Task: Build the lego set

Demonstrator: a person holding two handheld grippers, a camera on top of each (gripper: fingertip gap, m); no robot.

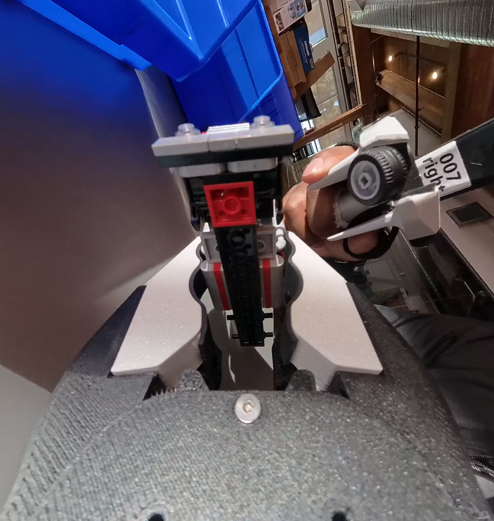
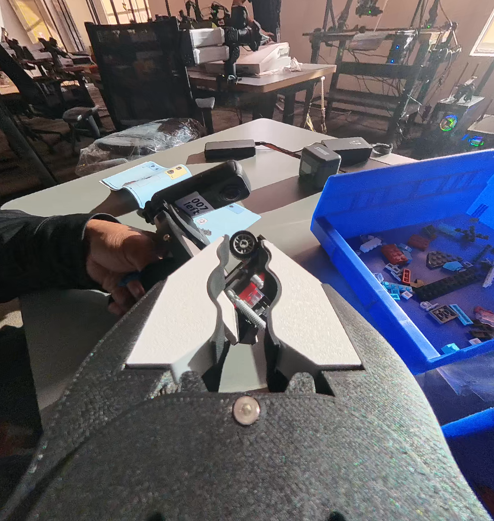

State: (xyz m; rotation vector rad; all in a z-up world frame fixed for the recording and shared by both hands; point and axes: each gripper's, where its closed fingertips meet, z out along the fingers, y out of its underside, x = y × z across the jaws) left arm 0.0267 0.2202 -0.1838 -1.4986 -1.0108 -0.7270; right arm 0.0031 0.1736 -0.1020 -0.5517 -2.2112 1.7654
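A: Gripping check — left gripper (image 1: 241, 245) clenched on the car chassis (image 1: 234, 225), underside up beside the blue bin (image 1: 226, 84); right gripper (image 1: 336, 212) pinching a wheel (image 1: 374, 177).

B: Risk?

A: Likely a crooked push; wheel pops loose or plates split.

B: Writing?

A: White sticker (image 1: 448, 169) on each tool, printed booklet (image 2: 144, 180); not transcribed.

Glossy blue plastic bin (image 2: 353, 267), matt grainy white gripper fingers (image 1: 161, 296), smooth shiny plastic lego car (image 1: 234, 225), ribbed rubber-looking wheel (image 1: 377, 174), paper booklet (image 2: 144, 180)
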